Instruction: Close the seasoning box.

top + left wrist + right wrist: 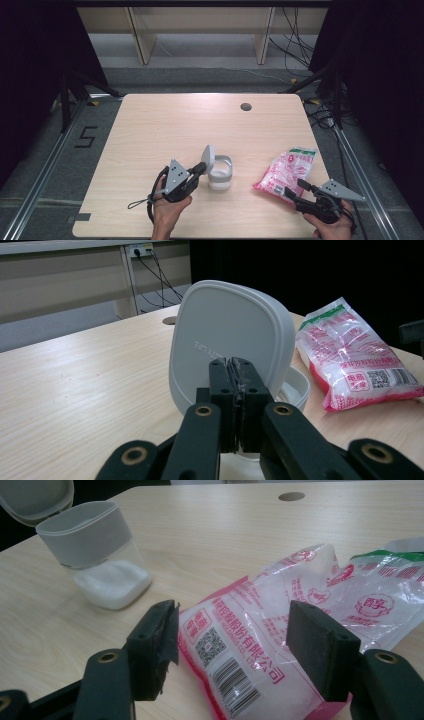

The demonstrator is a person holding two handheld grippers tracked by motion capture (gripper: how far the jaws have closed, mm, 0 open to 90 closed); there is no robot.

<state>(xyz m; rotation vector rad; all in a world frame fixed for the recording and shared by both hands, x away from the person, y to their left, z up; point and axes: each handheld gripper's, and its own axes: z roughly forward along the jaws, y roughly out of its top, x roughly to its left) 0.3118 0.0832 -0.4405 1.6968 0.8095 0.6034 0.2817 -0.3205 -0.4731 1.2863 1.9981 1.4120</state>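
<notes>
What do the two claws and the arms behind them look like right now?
Both are black two-jaw tools. The left claw and the right claw each carry a grey three-cornered plate with small holes on top. A black cable loops from the left one. Up close, the jaws have flat black pads and brass-coloured rivets at the links. The forearms are bare, with no sleeves in sight.

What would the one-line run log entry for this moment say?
left tongs: shut at hinged lid of jar | right tongs: open around bag, pads apart | jar: lid up, white granules inside
</notes>
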